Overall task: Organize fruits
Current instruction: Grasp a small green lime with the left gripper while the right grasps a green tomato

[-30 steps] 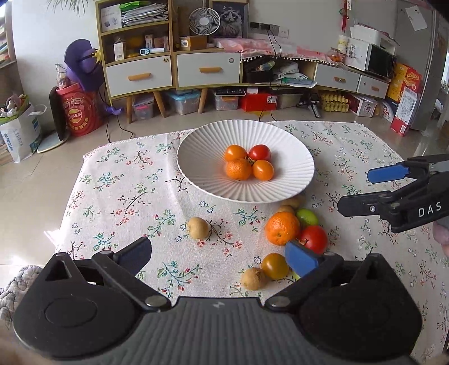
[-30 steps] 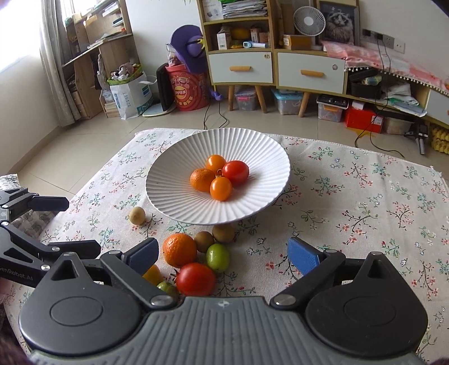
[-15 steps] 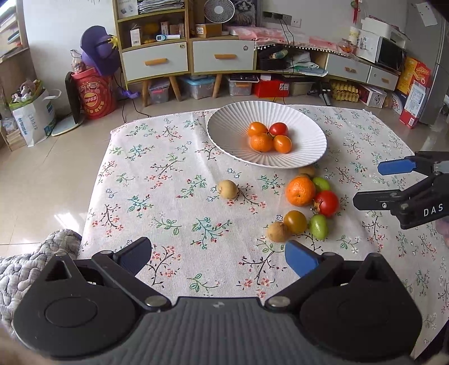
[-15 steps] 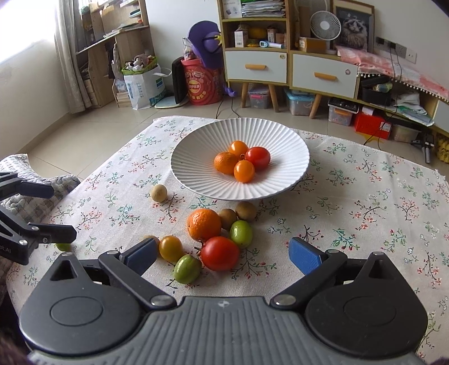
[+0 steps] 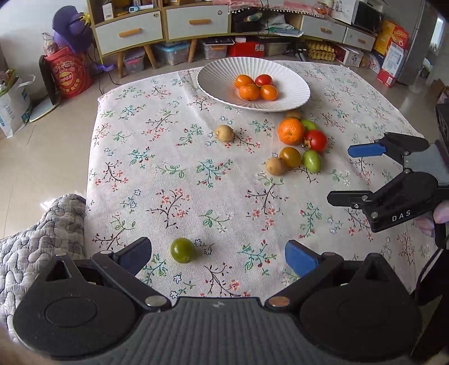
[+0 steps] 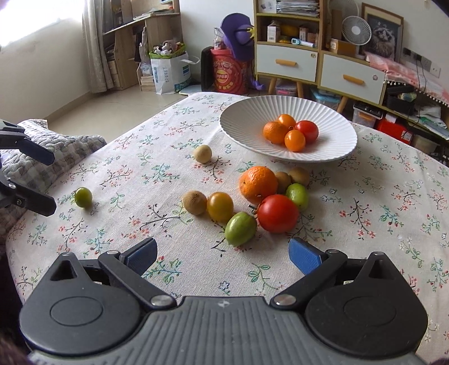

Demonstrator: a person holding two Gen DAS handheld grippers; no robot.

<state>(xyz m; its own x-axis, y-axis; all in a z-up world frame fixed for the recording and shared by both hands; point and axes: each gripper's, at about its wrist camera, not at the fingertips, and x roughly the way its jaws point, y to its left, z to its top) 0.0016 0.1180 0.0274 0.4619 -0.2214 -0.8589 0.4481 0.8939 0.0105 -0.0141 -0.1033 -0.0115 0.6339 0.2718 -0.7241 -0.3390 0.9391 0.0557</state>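
Note:
A white ribbed bowl (image 5: 213, 81) (image 6: 244, 123) at the far side of the floral cloth holds several orange and red fruits (image 5: 248, 91). In front of it lies a cluster: an orange (image 6: 258, 184), a red tomato (image 6: 277, 213), green fruits (image 6: 240, 228), a yellow tomato (image 6: 220, 206) and brown kiwis (image 6: 194, 202). One pale round fruit (image 5: 224, 132) lies apart. A lone green tomato (image 5: 183, 250) (image 6: 83, 197) sits between my left gripper's open jaws. My left gripper (image 5: 217, 257) and right gripper (image 6: 221, 257) are both open and hold nothing.
The floral cloth (image 5: 168, 174) ends at a near-left edge beside a grey quilted blanket (image 5: 42, 233). Behind the table stand drawer cabinets (image 5: 162, 25), a red drum (image 5: 68, 73), boxes and bags on the floor.
Both grippers have pulled back from the bowl toward the near side. The left view has swung left and down, so the lone green tomato now lies between its jaws.

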